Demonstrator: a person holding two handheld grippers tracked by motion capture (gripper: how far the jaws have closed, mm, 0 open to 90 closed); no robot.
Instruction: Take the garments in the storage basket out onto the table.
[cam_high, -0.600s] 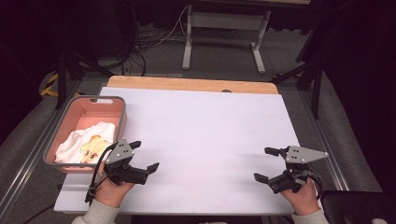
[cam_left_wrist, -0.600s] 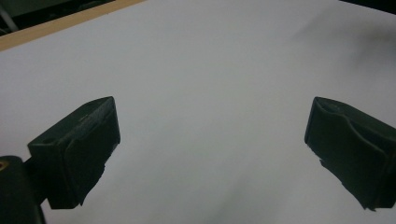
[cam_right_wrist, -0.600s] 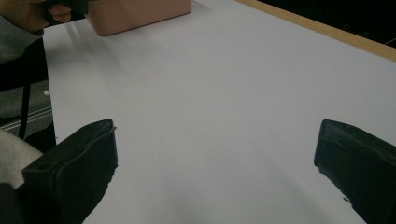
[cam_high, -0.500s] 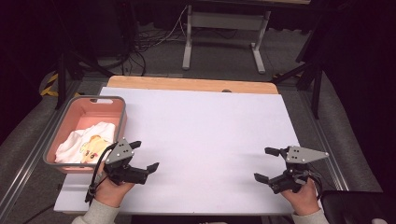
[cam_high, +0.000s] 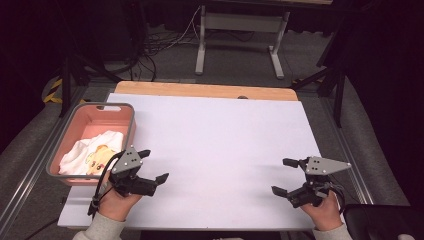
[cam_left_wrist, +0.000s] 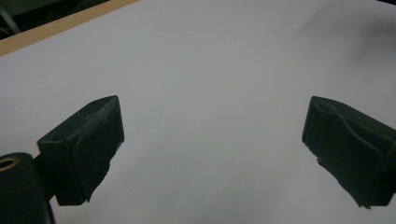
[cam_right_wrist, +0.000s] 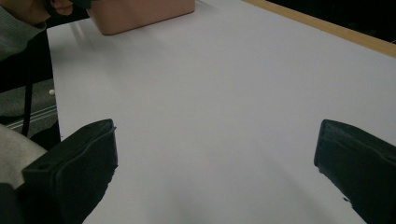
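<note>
White tabletop (cam_high: 220, 150), two grippers idle at its near edge, pink bin at the left.

Item: white garment with a yellow print (cam_high: 92, 154), crumpled inside the pink bin (cam_high: 131, 127) at the table's left edge, no clear long axis. It lies just left of and slightly farther than the left gripper (cam_high: 152, 165), which hovers beside the bin's near right corner, jaws wide and empty, pointing right across bare tabletop. The right gripper (cam_high: 283, 176) sits well apart at the near right, jaws likewise wide with nothing between them, pointing left. Judgement: the left hand is much nearer; it would need to turn left and reach over the bin's rim.
</note>
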